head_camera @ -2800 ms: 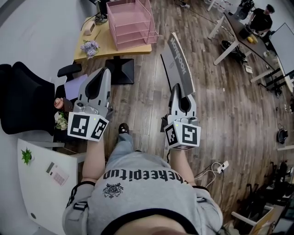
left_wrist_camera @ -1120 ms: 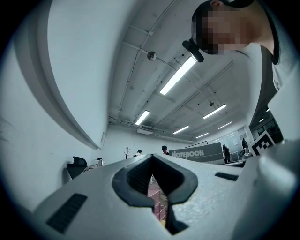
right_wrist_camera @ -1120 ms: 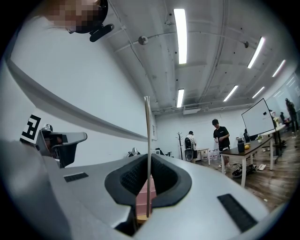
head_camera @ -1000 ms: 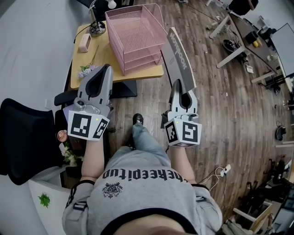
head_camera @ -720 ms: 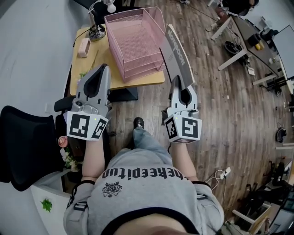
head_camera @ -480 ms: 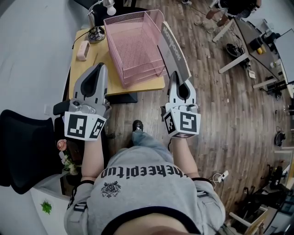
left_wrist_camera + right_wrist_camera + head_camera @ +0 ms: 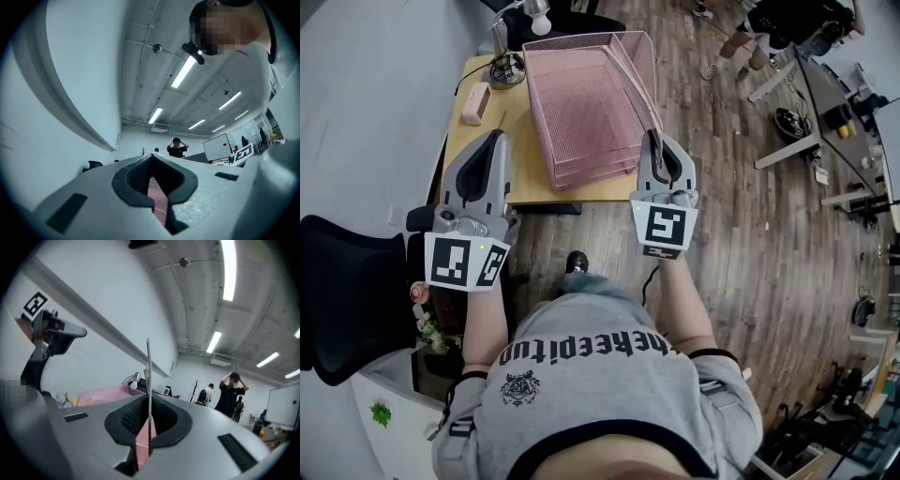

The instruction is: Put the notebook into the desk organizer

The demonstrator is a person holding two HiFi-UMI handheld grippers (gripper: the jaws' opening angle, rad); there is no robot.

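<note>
A pink mesh desk organizer (image 7: 581, 103) with stacked trays stands on a wooden desk (image 7: 520, 178). My right gripper (image 7: 654, 139) is at the organizer's near right corner, shut on the notebook (image 7: 148, 380). The notebook stands on edge, so only a thin vertical line rises from the jaws; in the head view it is barely visible. Pink mesh (image 7: 101, 394) shows to the left of it. My left gripper (image 7: 494, 138) hovers over the desk's near left part, shut and holding nothing. A strip of pink (image 7: 157, 197) shows through its jaws (image 7: 152, 187).
A desk lamp (image 7: 534, 11) and a small pink item (image 7: 475, 90) sit at the back of the desk. A black chair (image 7: 347, 281) stands left. Wooden floor lies right, with other desks and people (image 7: 787, 23) far off.
I have walked up to the desk, and the organizer has come nearer. The right gripper has turned the notebook from face-on to edge-on and brought it to the organizer's right corner. The left gripper now hangs over the desk.
</note>
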